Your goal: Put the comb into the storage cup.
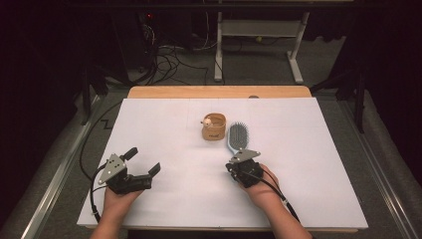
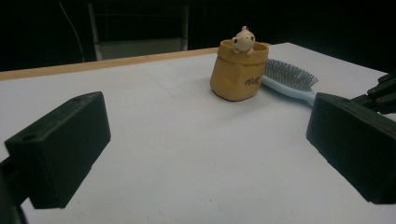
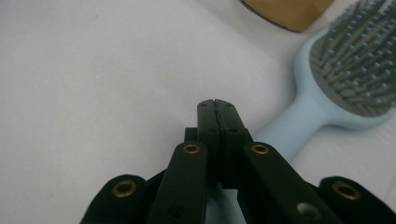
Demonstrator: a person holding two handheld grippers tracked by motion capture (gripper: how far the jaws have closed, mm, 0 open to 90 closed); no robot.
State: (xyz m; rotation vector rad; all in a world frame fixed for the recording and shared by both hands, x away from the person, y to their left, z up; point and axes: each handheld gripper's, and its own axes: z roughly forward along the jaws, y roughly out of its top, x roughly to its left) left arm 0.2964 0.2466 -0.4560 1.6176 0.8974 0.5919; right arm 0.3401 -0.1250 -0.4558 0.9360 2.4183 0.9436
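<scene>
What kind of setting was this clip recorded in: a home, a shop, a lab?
Most likely a lab or recording studio, not a home. The table is covered with a plain white sheet, dark curtains close it in, and loose cables lie on the grey floor behind it beside a metal desk frame.

Light blue hairbrush (image 1: pixel 237 137) flat on the table, bristles up.
Its head points to twelve o'clock, handle to six, just right of centre.

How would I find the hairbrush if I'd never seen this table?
Look at the white table and find the little tan pouch near its middle, with a small toy figure peeking out. The hairbrush lies right beside it: pale blue, with grey bristles facing up.
</scene>
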